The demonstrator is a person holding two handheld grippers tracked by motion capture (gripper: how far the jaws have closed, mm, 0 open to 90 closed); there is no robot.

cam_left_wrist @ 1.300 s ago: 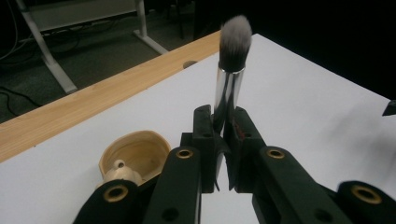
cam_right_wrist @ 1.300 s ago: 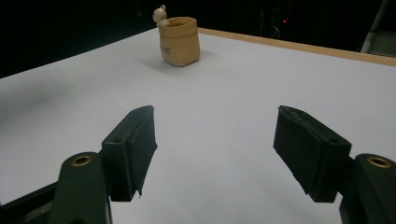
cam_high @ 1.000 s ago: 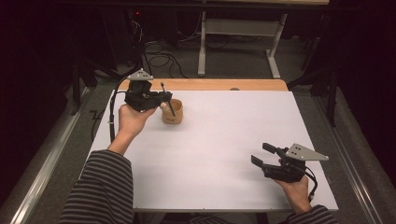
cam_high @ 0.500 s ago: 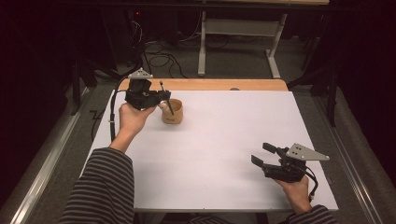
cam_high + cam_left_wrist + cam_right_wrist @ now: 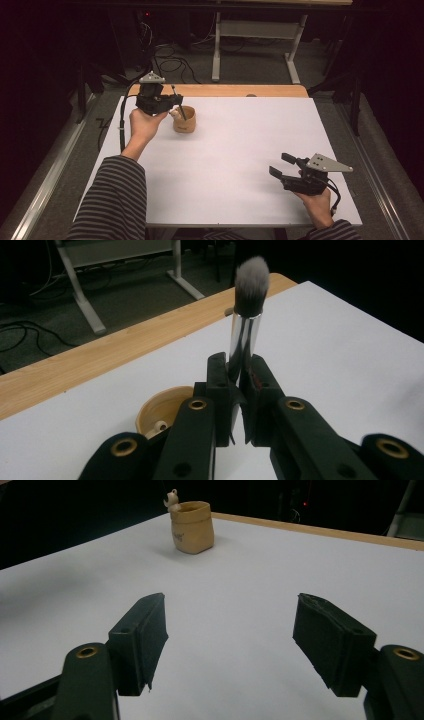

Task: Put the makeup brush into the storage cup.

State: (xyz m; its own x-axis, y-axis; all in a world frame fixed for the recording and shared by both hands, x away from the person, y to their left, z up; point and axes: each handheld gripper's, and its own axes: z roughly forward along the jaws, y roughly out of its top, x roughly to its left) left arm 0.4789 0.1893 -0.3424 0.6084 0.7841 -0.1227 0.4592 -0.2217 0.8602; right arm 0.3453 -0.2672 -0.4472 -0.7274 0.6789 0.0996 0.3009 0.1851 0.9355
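My left gripper (image 5: pixel 171 101) is shut on a makeup brush (image 5: pixel 179 108) and holds it over a small tan cup (image 5: pixel 184 124) at the far left of the white table. In the left gripper view the jaws (image 5: pixel 239 377) clamp the brush (image 5: pixel 244 327) by its silver ferrule, grey-white bristles pointing up, with the cup (image 5: pixel 161 411) just below and to the left. A little pale figure perches on the cup's rim (image 5: pixel 192 526). My right gripper (image 5: pixel 278 165) hovers low at the near right, open and holding nothing (image 5: pixel 230 630).
A white sheet (image 5: pixel 240 145) covers the table, and a strip of bare wood (image 5: pixel 225 90) shows along its far edge. Beyond it are cables on a dark floor (image 5: pixel 170 62) and the legs of a metal desk frame (image 5: pixel 217 50).
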